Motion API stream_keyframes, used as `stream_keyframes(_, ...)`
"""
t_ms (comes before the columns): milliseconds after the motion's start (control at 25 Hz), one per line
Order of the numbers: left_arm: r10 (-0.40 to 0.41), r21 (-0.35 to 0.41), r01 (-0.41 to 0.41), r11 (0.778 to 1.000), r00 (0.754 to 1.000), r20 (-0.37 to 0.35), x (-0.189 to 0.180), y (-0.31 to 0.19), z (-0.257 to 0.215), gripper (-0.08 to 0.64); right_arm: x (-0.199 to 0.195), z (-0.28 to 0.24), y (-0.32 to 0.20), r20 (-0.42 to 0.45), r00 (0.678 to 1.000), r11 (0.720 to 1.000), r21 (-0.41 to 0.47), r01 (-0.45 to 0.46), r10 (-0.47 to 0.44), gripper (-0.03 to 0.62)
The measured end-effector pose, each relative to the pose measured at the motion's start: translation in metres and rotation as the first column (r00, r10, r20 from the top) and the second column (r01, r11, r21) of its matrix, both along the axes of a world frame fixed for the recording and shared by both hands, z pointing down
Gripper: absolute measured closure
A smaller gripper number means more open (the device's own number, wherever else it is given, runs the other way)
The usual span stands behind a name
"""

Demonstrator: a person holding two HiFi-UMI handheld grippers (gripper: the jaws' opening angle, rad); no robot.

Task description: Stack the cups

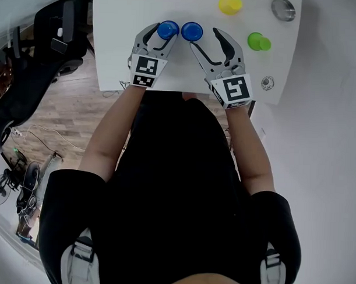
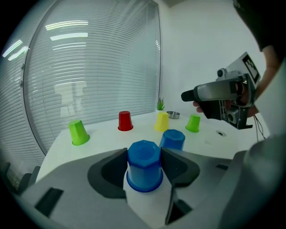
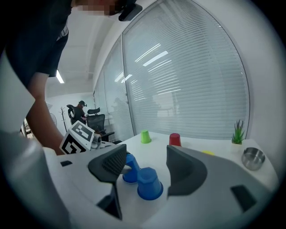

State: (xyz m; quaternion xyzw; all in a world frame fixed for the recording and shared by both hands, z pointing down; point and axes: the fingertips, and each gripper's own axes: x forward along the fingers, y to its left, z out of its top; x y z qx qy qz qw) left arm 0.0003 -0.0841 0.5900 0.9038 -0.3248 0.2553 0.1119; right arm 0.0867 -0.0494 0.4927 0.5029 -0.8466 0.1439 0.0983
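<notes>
Two blue cups stand upside down side by side near the front of the white table (image 1: pixel 116 60). My left gripper (image 1: pixel 165 34) is shut on the left blue cup (image 1: pixel 167 29); in the left gripper view both pads press the sides of this cup (image 2: pixel 144 166). The other blue cup (image 1: pixel 192 31) stands just to its right. My right gripper (image 1: pixel 206 40) is open beside it. In the right gripper view that cup (image 3: pixel 149 183) sits low between the wide jaws, with a gap on each side.
Further back stand a yellow cup (image 1: pixel 230 4), a green cup (image 1: pixel 258 41) and a metal bowl (image 1: pixel 283 9). The left gripper view also shows a red cup (image 2: pixel 125 121), a second green cup (image 2: pixel 78 132) and a small plant (image 2: pixel 160 105). An office chair (image 1: pixel 65 35) stands left of the table.
</notes>
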Motion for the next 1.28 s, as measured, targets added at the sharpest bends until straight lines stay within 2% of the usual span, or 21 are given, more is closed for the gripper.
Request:
stream_keyframes(280, 0.006, -0.003, -0.006, 1.0, 1.0, 0.013, 0.01, 0.005, 0.001, 0.314, 0.017, 0.001, 0.007, -0.004, 1.0, 1.0, -0.012, -0.017, 0.017, 0.324)
stream_keyframes(400, -0.016, -0.005, 0.016, 1.0, 1.0, 0.004, 0.001, 0.001, 0.001, 0.252, 0.021, 0.002, 0.007, -0.013, 0.999, 0.999, -0.003, -0.04, 0.04, 0.315)
stream_keyframes(560, -0.011, 0.051, 0.013, 0.999, 0.999, -0.035, 0.003, -0.001, -0.039, 0.236, 0.054, -0.005, 0.016, -0.041, 0.992, 0.993, 0.017, -0.118, 0.118, 0.314)
stream_keyframes(840, 0.121, 0.18, -0.095, 0.979, 0.983, -0.138, 0.068, 0.004, -0.121, 0.238, 0.127, -0.003, 0.027, -0.092, 0.96, 0.965, 0.032, -0.261, 0.263, 0.313)
stream_keyframes(1000, 0.172, 0.187, -0.137, 0.973, 0.967, -0.187, 0.104, 0.011, -0.139, 0.245, 0.163, 0.008, 0.03, -0.136, 0.932, 0.941, 0.024, -0.336, 0.336, 0.303)
stream_keyframes(1280, 0.248, 0.186, -0.21, 0.96, 0.945, -0.214, 0.149, 0.026, -0.145, 0.263, 0.201, 0.038, 0.033, -0.175, 0.89, 0.904, -0.009, -0.428, 0.42, 0.29)
